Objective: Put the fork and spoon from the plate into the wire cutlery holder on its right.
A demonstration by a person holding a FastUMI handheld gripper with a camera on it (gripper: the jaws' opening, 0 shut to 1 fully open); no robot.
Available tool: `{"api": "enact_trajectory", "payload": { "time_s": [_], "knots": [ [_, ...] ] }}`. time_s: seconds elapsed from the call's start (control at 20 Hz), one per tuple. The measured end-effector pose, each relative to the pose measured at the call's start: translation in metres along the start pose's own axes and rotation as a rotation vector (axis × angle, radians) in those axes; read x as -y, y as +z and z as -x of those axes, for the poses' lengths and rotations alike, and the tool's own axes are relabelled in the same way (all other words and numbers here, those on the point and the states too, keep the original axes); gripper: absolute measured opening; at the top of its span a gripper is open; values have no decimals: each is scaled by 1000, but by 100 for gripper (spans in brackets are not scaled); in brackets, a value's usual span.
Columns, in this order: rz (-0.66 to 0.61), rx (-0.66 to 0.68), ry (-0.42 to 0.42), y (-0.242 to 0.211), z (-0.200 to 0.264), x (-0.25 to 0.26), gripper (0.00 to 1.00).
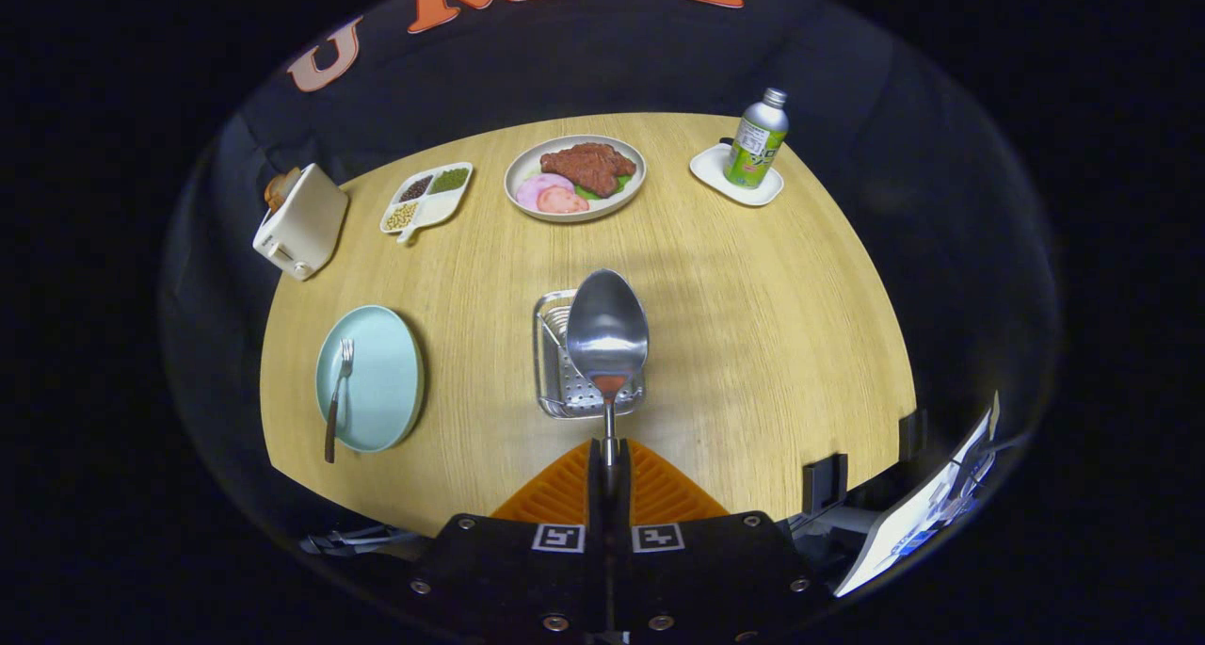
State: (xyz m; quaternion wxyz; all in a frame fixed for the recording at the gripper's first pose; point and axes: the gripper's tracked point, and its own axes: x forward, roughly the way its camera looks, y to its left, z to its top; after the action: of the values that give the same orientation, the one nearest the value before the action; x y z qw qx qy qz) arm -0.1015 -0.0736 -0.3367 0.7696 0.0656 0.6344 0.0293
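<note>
My gripper [609, 457] is shut on the handle of a metal spoon [607, 330], whose bowl points forward and hangs over the wire cutlery holder [555, 381]. The holder stands on the wooden table just ahead of my fingers, partly hidden behind the spoon's bowl. To the left of the holder sits a pale blue plate [381, 381]. A fork [337, 400] lies along the plate's left side, its handle reaching past the near rim.
Beyond the holder stand a plate of meat and ham [575, 177], a divided dish of beans [425, 199], a white toaster [301, 221] at the far left, and a green bottle [759, 139] on a small white tray [715, 169]. The table's near edge [753, 518] lies close to my fingers.
</note>
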Motion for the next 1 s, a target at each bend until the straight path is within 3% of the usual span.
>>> {"api": "enact_trajectory", "payload": {
  "time_s": [0.4, 0.6, 0.8, 1.0],
  "knots": [
    [129, -64, 39, -7, -20, -6, 4],
    [117, -50, 21, 2, -24, -5, 7],
    [73, 43, 26, 29, -16, -12, 12],
    [48, 224, 15, 67, 2, -22, 19]
  ]
}}
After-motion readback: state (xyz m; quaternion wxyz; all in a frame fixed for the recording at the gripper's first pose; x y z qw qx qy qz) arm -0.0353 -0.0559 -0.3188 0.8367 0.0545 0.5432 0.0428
